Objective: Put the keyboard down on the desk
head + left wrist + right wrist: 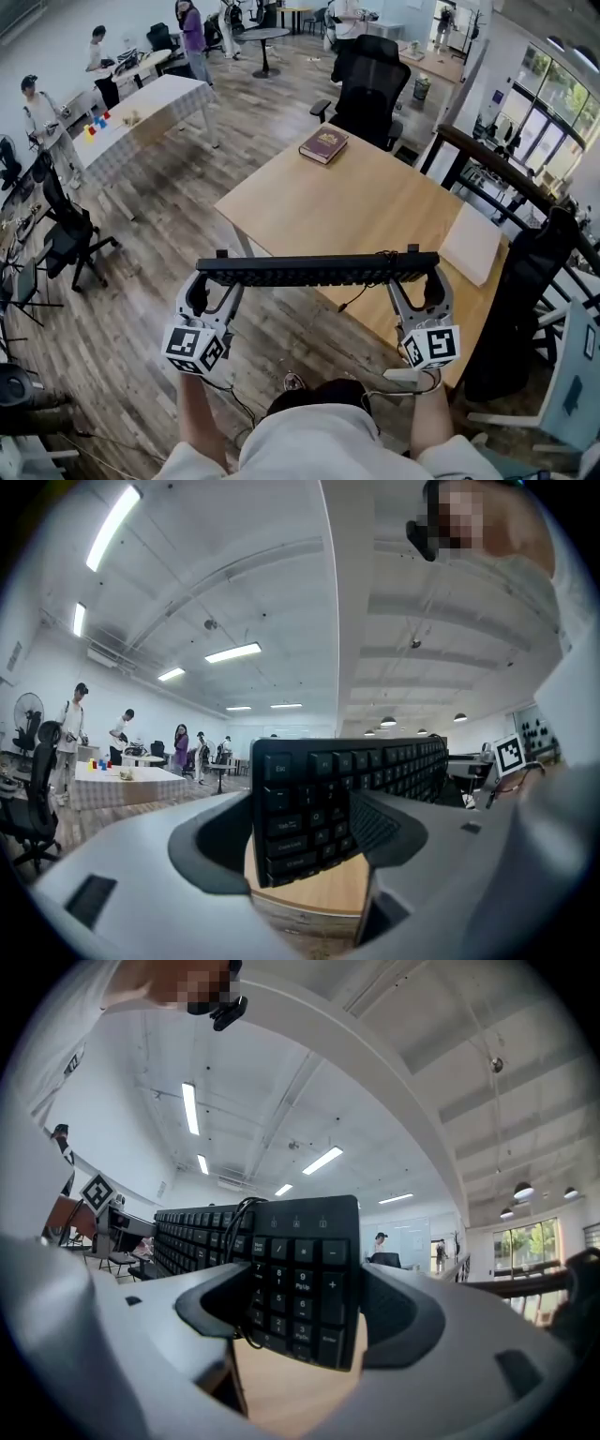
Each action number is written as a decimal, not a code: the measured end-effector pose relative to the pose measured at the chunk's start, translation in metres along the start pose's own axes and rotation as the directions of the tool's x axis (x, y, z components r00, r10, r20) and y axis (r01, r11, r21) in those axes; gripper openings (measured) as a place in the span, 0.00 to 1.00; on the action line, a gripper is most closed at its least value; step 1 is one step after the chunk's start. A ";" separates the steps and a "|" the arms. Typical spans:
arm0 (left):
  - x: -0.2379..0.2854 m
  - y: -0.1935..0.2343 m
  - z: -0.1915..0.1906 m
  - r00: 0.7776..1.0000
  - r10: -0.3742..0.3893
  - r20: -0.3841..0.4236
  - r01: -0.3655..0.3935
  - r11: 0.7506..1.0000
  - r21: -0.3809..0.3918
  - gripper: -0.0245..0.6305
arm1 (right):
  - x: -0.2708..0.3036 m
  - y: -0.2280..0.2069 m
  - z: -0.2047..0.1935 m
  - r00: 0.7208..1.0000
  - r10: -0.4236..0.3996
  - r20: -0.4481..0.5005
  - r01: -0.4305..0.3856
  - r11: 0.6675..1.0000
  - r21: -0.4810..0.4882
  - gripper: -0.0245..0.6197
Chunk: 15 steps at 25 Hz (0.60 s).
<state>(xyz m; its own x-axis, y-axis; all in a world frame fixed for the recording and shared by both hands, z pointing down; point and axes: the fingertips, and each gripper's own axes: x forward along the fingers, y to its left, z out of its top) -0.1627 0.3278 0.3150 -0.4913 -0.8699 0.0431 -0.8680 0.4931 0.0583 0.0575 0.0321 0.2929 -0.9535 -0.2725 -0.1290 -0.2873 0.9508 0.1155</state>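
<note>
A dark red book (323,143) lay flat and shut. Near it stood a black office chair (368,89). A white sheet (476,244) lay flat, well apart from the book. Off to the left was a long table (155,108) with a checked cloth, and small coloured things (97,123) sat at one end of it. A person in a purple top (193,33) stood past its far end, near a round table (262,37). Another black chair (66,234) stood on the wooden floor (159,216). A dark rail (506,173) ran along the right side. Long lights (233,652) shone on the ceiling.
</note>
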 end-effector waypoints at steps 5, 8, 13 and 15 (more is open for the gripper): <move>0.046 -0.006 -0.024 0.995 -0.067 -0.067 0.066 0.998 -0.011 0.52 | -0.001 -0.023 -0.033 0.995 -0.072 -0.072 0.074 0.997 0.026 0.60; 0.081 -0.016 -0.038 0.988 -0.121 -0.100 0.119 0.993 -0.020 0.52 | -0.003 -0.045 -0.051 0.988 -0.115 -0.100 0.118 0.993 0.026 0.59; 0.138 -0.018 -0.047 0.976 -0.170 -0.136 0.169 0.985 -0.015 0.52 | 0.012 -0.072 -0.075 0.976 -0.174 -0.131 0.181 0.982 0.047 0.59; 0.162 -0.021 -0.050 0.970 -0.188 -0.154 0.188 0.982 -0.012 0.52 | 0.020 -0.086 -0.086 0.971 -0.190 -0.147 0.201 0.978 0.061 0.59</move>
<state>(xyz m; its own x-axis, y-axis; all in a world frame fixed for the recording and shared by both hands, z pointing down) -0.2202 0.1768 0.3711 -0.3028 -0.9350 0.1849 -0.9440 0.3209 0.0772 0.0557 -0.0682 0.3654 -0.8843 -0.4668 -0.0027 -0.4667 0.8840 0.0267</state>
